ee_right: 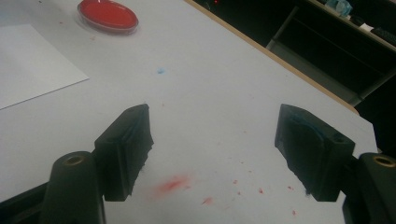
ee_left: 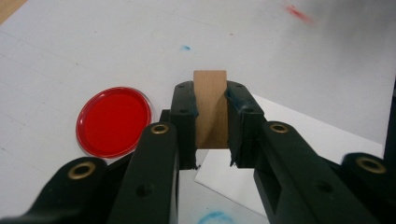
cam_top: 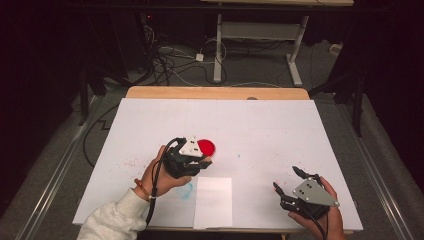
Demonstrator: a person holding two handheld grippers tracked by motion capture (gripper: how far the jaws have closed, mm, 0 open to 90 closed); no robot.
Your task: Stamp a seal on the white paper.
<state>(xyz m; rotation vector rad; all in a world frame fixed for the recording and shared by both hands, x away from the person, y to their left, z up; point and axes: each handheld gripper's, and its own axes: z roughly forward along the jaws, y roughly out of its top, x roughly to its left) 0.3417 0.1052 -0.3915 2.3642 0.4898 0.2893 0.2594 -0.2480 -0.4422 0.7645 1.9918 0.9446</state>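
We count one white-covered table (cam_top: 260,125) with a wooden far edge, one white paper sheet (cam_top: 213,201) near its front edge, one round red dish of paint (cam_top: 206,147), two claws and one small tan wooden block (ee_left: 210,108). The block is a flat rectangular slab with a plain, smooth brown face, its long axis running along the jaws and pointing away from the hand. The left claw (ee_left: 210,140) is clamped on it, just beside the dish (which lies at its left in the left gripper view). The right claw (ee_right: 219,154) hangs wide apart and empty over red paint specks (ee_right: 173,185).
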